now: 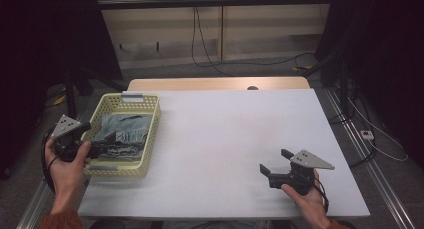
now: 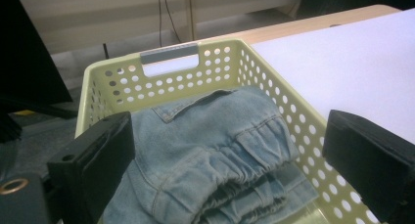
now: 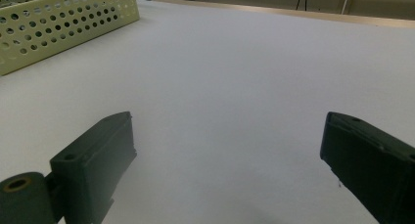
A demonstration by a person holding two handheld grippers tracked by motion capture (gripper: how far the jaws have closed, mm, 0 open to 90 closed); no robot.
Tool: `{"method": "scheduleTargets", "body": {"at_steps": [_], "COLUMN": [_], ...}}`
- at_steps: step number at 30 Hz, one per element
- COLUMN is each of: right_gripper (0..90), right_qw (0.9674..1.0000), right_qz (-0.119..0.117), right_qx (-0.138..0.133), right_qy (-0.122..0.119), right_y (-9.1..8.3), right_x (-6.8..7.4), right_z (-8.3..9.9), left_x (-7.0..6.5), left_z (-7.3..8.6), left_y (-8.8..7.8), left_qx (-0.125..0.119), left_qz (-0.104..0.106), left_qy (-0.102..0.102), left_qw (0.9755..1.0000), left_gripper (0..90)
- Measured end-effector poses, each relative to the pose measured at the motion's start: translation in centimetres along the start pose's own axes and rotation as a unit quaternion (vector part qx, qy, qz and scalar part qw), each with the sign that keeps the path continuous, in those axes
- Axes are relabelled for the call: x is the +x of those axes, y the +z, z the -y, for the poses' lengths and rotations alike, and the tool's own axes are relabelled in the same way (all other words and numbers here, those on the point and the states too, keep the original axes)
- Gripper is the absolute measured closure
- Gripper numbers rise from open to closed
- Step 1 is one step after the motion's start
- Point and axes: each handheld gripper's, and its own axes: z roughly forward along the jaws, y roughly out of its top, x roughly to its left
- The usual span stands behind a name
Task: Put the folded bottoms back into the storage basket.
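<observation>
The folded jeans (image 2: 215, 155) lie inside the pale yellow basket (image 1: 150, 139) at the worktop's (image 1: 225, 139) left edge, probably stowed there for unpacking. The left tongs (image 1: 102, 148) hang wide over the basket's near end, jaws either side of the denim, seemingly ready to grip. The right tongs (image 1: 274, 160), also wide and empty, wait above the bare near-right corner.

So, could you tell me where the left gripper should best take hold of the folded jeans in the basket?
Probably the gathered, elasticated fold of the jeans, from above: it bulges highest inside the basket, whose walls block any sideways approach. The left gripper is already open over it.
</observation>
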Motion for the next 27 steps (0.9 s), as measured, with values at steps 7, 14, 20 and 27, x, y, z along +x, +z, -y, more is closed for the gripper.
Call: {"method": "scheduleTargets", "body": {"at_steps": [7, 14, 20, 27], "right_gripper": [5.8, 5.8, 5.9, 5.9], "right_qw": [1.0000, 1.0000, 1.0000, 1.0000], "right_qz": [0.001, 0.001, -0.002, -0.004], "right_qx": [0.000, 0.000, 0.000, 0.000], "right_qy": [-0.001, -0.001, -0.002, -0.005], "right_y": [0.0, 0.0, 0.1, 0.2], "right_x": [0.1, 0.0, 0.2, 0.1], "right_z": [0.0, 0.0, -0.1, -0.1], "left_x": [-0.8, -2.1, -3.2, -4.4], "left_z": [0.1, 0.3, 0.1, -0.1], "left_y": [-0.9, -1.3, -1.4, -1.0], "left_qx": [0.000, 0.003, 0.007, 0.003], "left_qz": [0.009, 0.014, 0.021, 0.039], "left_qy": [0.006, 0.012, 0.006, 0.014], "left_qw": [0.9999, 0.9998, 0.9997, 0.9991], "left_gripper": [5.3, 5.3, 5.4, 5.3]}}
